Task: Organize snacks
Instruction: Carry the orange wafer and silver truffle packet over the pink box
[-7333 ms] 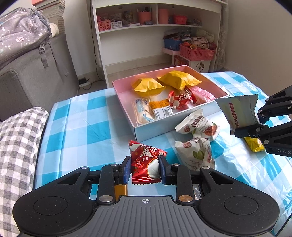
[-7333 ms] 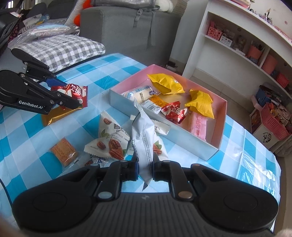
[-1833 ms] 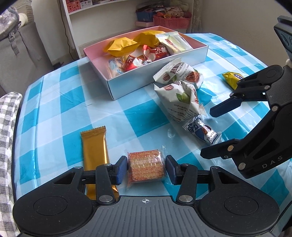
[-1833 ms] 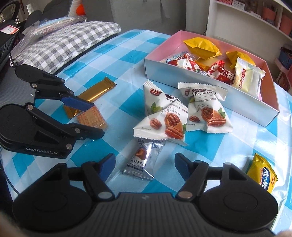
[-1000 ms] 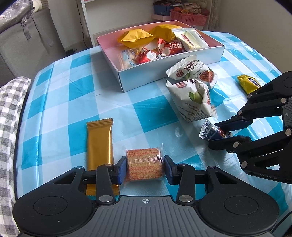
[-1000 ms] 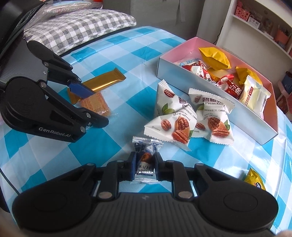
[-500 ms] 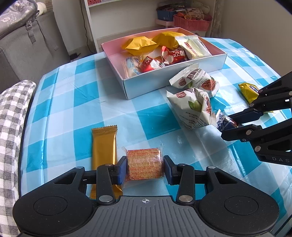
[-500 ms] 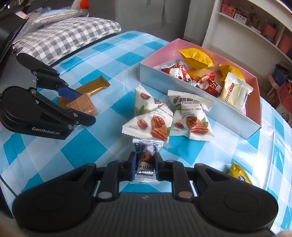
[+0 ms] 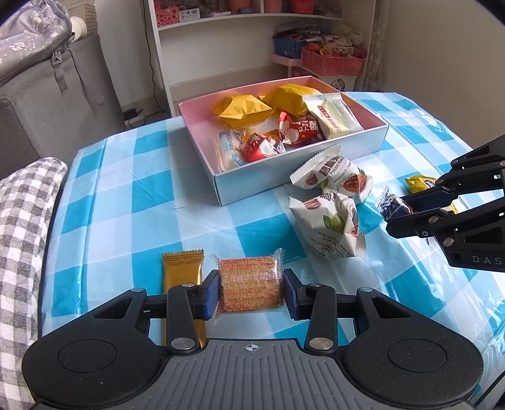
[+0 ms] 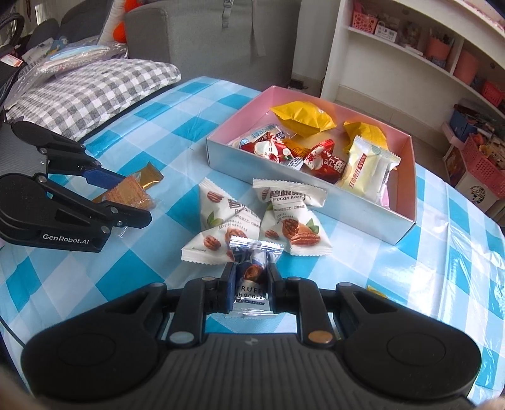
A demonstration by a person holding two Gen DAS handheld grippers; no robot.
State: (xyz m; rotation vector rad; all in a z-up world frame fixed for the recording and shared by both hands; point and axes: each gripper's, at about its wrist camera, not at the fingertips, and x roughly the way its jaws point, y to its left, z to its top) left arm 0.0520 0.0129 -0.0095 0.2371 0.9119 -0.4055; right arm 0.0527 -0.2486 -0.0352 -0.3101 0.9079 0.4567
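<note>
Left gripper point(image 9: 251, 290) clamps wafer packet point(image 9: 250, 284); gold bar point(image 9: 182, 271) at 9 o'clock.
Right gripper point(image 10: 251, 280) pinches truffle chocolate point(image 10: 251, 277) ("TRUFF… CHOCOLA…", legible in right view only).
Pecan packs point(image 10: 284, 217) ("Pecan Kernel", probably) between grippers and pink box point(image 9: 300, 175) at 12 o'clock.
Yellow packet point(image 9: 418, 184) clear only in left view.

Grey sofa point(image 9: 56, 94), checked pillow point(image 10: 91, 85), white shelf point(image 9: 240, 38), red basket point(image 9: 331, 63)

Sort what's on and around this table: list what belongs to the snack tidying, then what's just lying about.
Job:
- pink box
- cracker pack in left claw
- truffle chocolate in right claw
- two pecan packs
- gold bar
- small yellow packet

Lying about:
- checked pillow
- shelf unit
- red basket
</note>
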